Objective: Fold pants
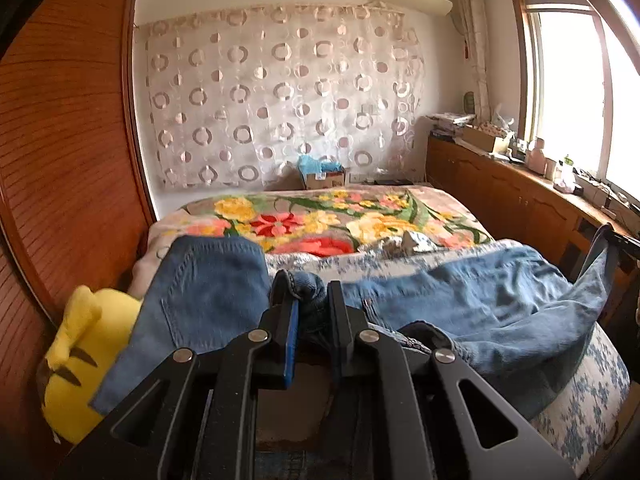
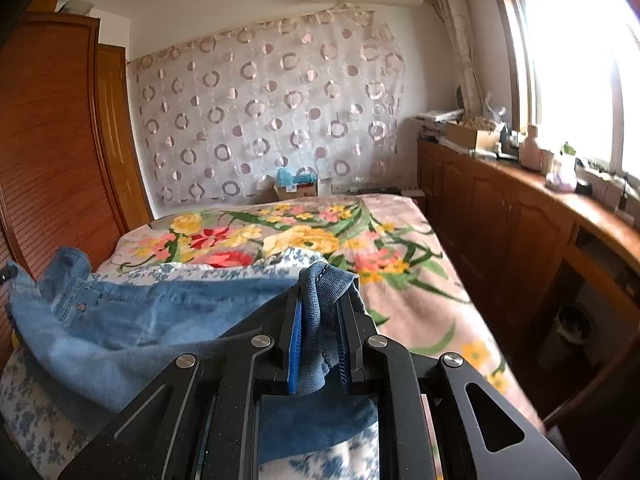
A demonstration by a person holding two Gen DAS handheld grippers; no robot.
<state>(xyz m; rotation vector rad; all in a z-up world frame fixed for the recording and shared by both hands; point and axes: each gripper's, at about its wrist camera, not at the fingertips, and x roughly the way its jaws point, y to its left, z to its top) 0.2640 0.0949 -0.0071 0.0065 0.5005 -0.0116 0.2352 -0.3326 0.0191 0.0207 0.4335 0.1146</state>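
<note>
Gripping blue jeans (image 1: pixel 460 300) with both tongs (image 1: pixel 307 292) (image 2: pixel 320 300); no legible writing.

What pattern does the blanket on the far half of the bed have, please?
The blanket has a floral pattern: yellow, red and pink flowers with green leaves; clearest in the right wrist view.

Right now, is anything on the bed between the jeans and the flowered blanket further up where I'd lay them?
Nothing visible stands in the way. The left hand-held gripper and the right hand-held gripper are each shut on a bunch of the jeans. Beyond lie only the blue-patterned sheet and the flowered blanket.
</note>
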